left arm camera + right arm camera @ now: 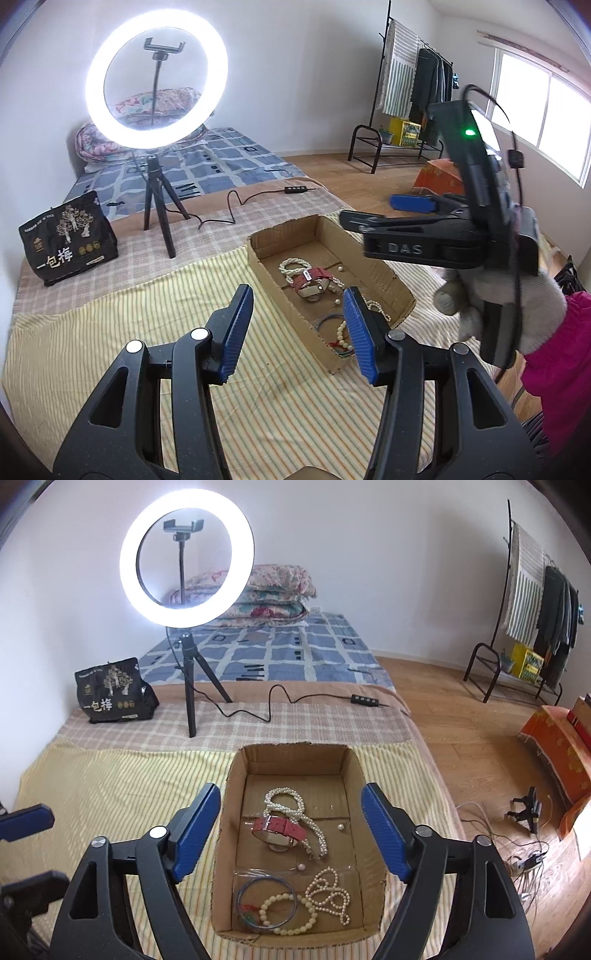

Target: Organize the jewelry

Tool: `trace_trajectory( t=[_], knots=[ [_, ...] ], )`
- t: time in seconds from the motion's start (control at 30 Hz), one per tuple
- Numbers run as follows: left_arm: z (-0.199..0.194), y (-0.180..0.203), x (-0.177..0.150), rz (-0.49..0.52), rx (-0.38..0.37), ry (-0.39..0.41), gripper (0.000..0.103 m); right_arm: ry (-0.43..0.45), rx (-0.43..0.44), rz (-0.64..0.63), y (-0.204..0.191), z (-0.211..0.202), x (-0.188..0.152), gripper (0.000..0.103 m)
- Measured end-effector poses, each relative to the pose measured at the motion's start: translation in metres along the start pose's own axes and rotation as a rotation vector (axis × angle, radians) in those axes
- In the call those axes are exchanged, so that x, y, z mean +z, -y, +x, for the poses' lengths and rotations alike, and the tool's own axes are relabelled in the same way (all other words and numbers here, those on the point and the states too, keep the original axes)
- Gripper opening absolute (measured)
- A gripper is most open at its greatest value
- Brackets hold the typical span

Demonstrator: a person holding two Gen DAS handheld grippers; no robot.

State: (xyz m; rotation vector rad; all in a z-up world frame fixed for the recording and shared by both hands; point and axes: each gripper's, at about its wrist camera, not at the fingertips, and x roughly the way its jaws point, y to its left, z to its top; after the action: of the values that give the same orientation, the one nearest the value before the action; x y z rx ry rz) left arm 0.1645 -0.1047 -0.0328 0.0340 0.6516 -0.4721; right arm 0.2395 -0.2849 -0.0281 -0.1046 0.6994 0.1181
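A shallow cardboard box [291, 751] lies on the striped cloth and holds the jewelry: a red-strap watch [280, 829], a pearl necklace [295, 808], a second pearl strand [330, 891], a cream bead bracelet [284, 914], thin bangles [251, 886] and loose pearls [340, 826]. My right gripper [291, 834] is open and empty above the box. My left gripper [297, 332] is open and empty left of the box [373, 258], over its near end. The right gripper [376, 212] also shows in the left wrist view, above the box's far side.
A lit ring light on a tripod [186, 557] stands behind the box with its cable [273, 701] across the checked cloth. A black snack bag [114, 690] sits at the left. Folded bedding [273, 590] lies at the back; a clothes rack [535, 602] stands right.
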Motion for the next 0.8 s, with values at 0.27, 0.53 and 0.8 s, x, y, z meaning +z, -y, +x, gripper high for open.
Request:
trace_trajectory(
  t=[0.27, 0.53, 0.8],
  knots=[
    [-0.03, -0.015, -0.002, -0.022, 0.036, 0.067, 0.067, 0.049, -0.016, -0.02, -0.017, -0.042, -0.004, 0.08],
    [-0.054, -0.017, -0.002, -0.018, 0.079, 0.115, 0.082, 0.105, -0.036, -0.023, -0.026, -0.079, -0.013, 0.081],
    [-0.074, -0.006, 0.0, 0.013, 0.132, 0.149, 0.098, 0.15, -0.034, -0.001, -0.029, -0.098, -0.023, 0.083]
  ],
)
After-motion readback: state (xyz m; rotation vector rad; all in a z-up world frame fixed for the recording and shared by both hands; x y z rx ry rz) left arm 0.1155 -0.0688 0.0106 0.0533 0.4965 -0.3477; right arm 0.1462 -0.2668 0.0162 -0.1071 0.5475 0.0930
